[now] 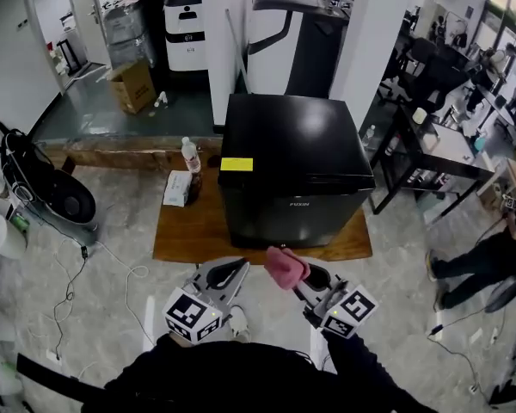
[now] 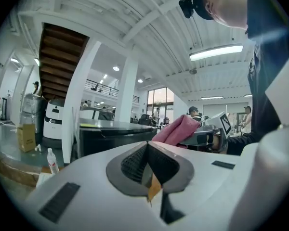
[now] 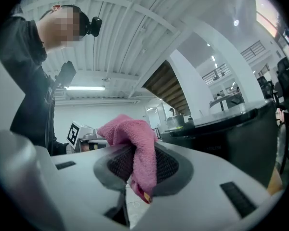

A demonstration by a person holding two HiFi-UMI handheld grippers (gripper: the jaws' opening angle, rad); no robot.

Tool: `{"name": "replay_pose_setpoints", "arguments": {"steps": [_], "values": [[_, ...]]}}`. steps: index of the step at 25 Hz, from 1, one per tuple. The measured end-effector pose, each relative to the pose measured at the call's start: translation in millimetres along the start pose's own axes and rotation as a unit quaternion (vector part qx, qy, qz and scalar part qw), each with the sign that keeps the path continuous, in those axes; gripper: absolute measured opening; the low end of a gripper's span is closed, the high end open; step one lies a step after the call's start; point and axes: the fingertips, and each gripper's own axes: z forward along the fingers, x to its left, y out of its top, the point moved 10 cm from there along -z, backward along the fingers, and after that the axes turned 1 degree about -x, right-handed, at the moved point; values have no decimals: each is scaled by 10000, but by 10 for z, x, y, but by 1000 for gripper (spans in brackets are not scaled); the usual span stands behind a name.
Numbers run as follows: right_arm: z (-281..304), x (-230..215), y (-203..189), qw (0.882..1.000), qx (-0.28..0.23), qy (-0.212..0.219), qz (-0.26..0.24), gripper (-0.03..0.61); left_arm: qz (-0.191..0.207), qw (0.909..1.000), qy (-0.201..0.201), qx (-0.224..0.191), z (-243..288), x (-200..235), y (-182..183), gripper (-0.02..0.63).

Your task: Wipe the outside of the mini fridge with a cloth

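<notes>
Found the right tongs (image 3: 142, 166) clamped together on a pink cloth (image 3: 135, 143), with one fold bunched above the pads and a shorter tail hanging below the tips. Found the left tongs (image 2: 147, 166) closed pad to pad, with nothing between them. Seen from the head view: left tongs (image 1: 232, 272) and right tongs (image 1: 303, 278) held side by side at low level, close in front of the body, both tips pointed forward and slightly inward, marker cubes nearest the person. Noted dark sleeves running back from each tool. Noted the cloth (image 1: 285, 267) raised at the right tips, just short of the lower front edge of the mini fridge (image 1: 292, 157); no contact apparent in either gripper view. Located the mini fridge directly ahead of both tongs, black, upright, door shut and facing the person, standing on a low wooden board (image 1: 189, 235) on the floor. Recorded a yellow sticker (image 1: 236, 164) on the fridge top at its front left corner. Recorded a plastic bottle (image 1: 190, 155) and a small white pack (image 1: 178, 188) on the board, left of the fridge.
</notes>
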Motion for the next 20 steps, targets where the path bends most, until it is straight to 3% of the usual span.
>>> {"name": "replay_pose_setpoints", "arguments": {"steps": [4,8,13,20], "values": [[545,-292,604,9972,-193,-75,-716,84,131,9971,101,-746,79,654,506,6],[1042,-466,1047,9909,-103,-150,-1334,83,428,9931,228,-1065,159,1234,905,6],[1621,-782,1454,9804,763,-57,-1815,84,597,9923,572,-924,387,1873,1268,6],[2435,-1497,1892,9492,2087,82,-2353,83,681,9932,707,-622,893,2382,1491,6]]}}
